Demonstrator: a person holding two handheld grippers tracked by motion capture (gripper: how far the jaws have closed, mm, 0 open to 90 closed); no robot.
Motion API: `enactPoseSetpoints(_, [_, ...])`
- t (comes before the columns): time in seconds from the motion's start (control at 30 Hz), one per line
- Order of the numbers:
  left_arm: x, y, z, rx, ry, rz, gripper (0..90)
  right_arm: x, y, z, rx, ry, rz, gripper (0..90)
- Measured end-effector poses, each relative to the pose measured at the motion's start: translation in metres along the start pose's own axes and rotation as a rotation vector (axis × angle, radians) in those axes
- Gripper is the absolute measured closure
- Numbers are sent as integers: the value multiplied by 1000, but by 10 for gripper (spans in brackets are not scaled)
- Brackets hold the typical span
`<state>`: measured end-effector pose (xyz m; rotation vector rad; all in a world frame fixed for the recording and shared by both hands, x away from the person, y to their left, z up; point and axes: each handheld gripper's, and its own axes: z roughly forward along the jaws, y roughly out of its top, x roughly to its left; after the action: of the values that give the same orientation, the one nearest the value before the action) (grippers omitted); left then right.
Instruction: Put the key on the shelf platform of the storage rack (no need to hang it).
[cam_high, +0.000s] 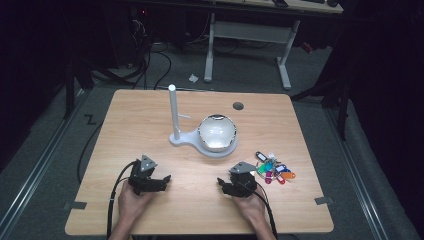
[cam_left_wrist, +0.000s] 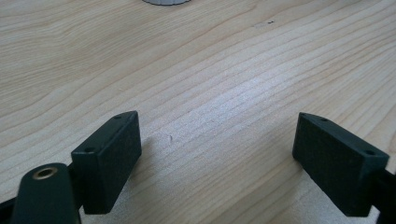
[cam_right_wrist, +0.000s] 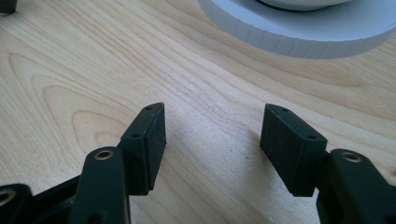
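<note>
A white stand (cam_high: 182, 139) sits mid-table with an upright post (cam_high: 173, 112) and a shiny round bowl (cam_high: 216, 131) on its base. A bunch of keys with coloured tags (cam_high: 274, 170) lies to the right of my right gripper (cam_high: 230, 175). That gripper is open and empty over bare wood (cam_right_wrist: 215, 112), and the stand's base (cam_right_wrist: 303, 32) lies just ahead of it. My left gripper (cam_high: 152, 172) is also open and empty (cam_left_wrist: 218, 121), low over the wood. The stand's edge (cam_left_wrist: 166, 2) is far ahead of it.
The wooden table (cam_high: 150, 115) has a dark round grommet (cam_high: 238, 106) at the back and grey tape marks (cam_high: 75, 205) (cam_high: 323, 201) near both front corners. A white desk frame (cam_high: 250, 35) and cables sit on the floor beyond.
</note>
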<state>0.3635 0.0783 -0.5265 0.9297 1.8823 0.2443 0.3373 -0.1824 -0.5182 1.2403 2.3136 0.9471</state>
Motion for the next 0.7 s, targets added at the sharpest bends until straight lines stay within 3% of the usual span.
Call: enactPoseSetpoints(0.7, [0, 0, 0, 1, -1, -4, 158, -16, -8, -30, -41, -29, 51, 436])
